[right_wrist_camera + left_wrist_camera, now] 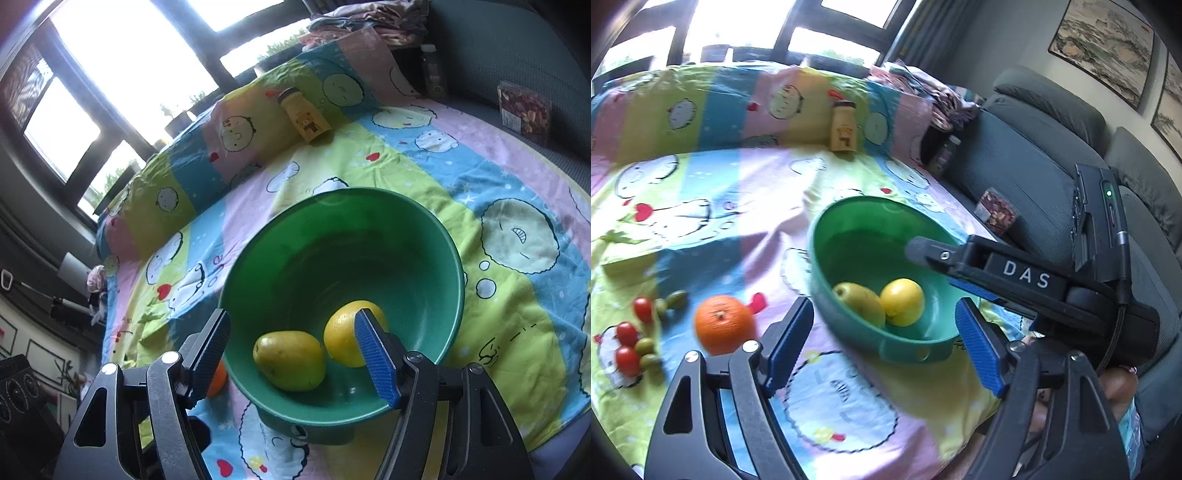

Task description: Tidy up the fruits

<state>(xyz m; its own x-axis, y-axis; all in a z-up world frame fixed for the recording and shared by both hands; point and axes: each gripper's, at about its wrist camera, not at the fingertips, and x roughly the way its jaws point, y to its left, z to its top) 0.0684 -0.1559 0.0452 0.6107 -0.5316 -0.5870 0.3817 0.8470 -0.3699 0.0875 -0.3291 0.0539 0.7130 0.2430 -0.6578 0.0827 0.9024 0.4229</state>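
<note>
A green bowl (860, 240) (369, 251) sits on the patterned cloth and holds a green pear (858, 302) (290, 360) and a yellow lemon (903, 301) (341, 338). An orange (724, 325) lies left of the bowl; its edge shows in the right wrist view (218, 380). Red cherry tomatoes (628, 345) and green olives (646, 347) lie further left. My left gripper (882, 347) is open and empty at the bowl's near rim. My right gripper (295, 360) is open and empty, its fingers straddling the near rim; it shows in the left wrist view (1015, 273).
A yellow bottle (844, 127) (304, 114) stands at the cloth's far side. A grey sofa (1015, 166) is on the right, with a dark jar (945, 153) and a clear box of dried fruit (995, 212) (524, 112). Folded cloth (938, 96) lies behind.
</note>
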